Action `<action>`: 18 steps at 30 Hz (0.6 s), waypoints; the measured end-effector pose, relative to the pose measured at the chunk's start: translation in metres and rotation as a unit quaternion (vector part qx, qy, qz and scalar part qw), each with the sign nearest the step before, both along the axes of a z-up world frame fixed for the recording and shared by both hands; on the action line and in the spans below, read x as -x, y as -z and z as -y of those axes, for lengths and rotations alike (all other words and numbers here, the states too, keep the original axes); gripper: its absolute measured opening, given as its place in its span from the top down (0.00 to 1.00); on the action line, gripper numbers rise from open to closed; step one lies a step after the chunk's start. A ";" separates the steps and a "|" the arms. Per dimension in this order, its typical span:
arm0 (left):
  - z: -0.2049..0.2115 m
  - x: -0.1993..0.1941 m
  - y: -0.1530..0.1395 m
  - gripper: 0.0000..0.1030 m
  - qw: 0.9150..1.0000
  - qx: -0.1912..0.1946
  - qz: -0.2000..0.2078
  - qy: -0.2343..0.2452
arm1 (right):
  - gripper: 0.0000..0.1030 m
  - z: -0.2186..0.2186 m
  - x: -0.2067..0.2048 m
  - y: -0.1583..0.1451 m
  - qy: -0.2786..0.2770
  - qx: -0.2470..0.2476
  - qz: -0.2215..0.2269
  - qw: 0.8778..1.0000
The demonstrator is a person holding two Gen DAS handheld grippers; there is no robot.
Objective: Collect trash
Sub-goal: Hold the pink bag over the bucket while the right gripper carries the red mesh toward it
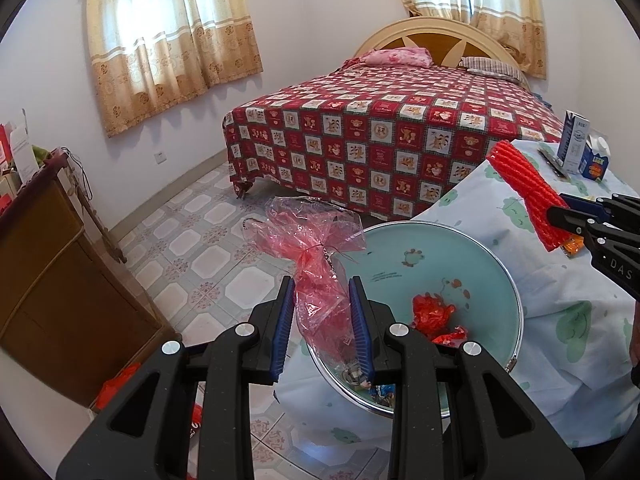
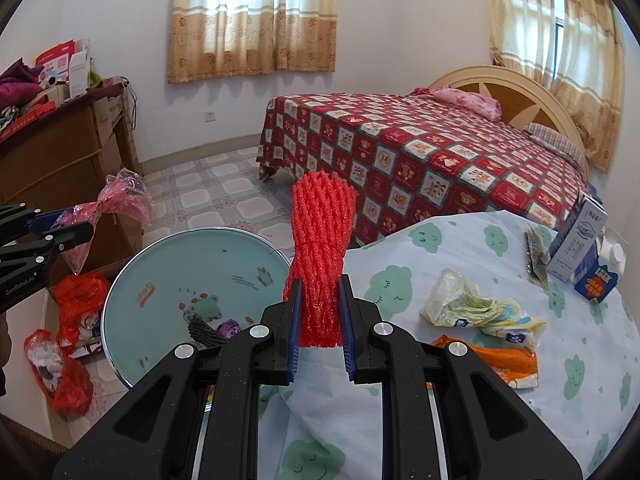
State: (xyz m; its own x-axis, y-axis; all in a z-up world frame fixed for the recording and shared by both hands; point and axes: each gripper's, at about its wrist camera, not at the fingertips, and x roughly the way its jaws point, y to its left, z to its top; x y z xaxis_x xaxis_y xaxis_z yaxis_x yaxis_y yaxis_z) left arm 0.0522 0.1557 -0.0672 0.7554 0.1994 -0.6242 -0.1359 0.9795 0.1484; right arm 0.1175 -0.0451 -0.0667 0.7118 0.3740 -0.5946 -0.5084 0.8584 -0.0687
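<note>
Left gripper [image 1: 321, 312] clamped on crinkled pink cellophane bag [image 1: 316, 264]; right gripper [image 2: 320, 316] pinching ribbed red foam net sleeve [image 2: 322, 248]. Teal cartoon-printed basin [image 2: 168, 276] below.

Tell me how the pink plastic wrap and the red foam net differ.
The pink plastic wrap is thin, see-through and crinkled; the red foam net is opaque, thick and ribbed. The wrap flares wide and loose above its tied neck, while the net stands as a tidy upright bundle. The wrap sits in the left tool, the net in the right tool. Both are cinched by a thin tie and held up near the teal basin.
</note>
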 end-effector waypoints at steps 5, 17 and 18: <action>0.000 0.000 0.000 0.72 1.000 -0.002 0.000 0.000 | 0.83 -0.003 0.001 0.000 -0.008 0.001 0.002 1.000; -0.004 0.000 0.000 0.72 1.000 -0.002 -0.001 -0.001 | 0.82 -0.009 0.007 -0.001 -0.025 0.005 0.008 1.000; -0.004 0.000 0.000 0.72 1.000 -0.002 -0.001 -0.001 | 0.82 -0.010 0.008 -0.001 -0.027 0.005 0.008 1.000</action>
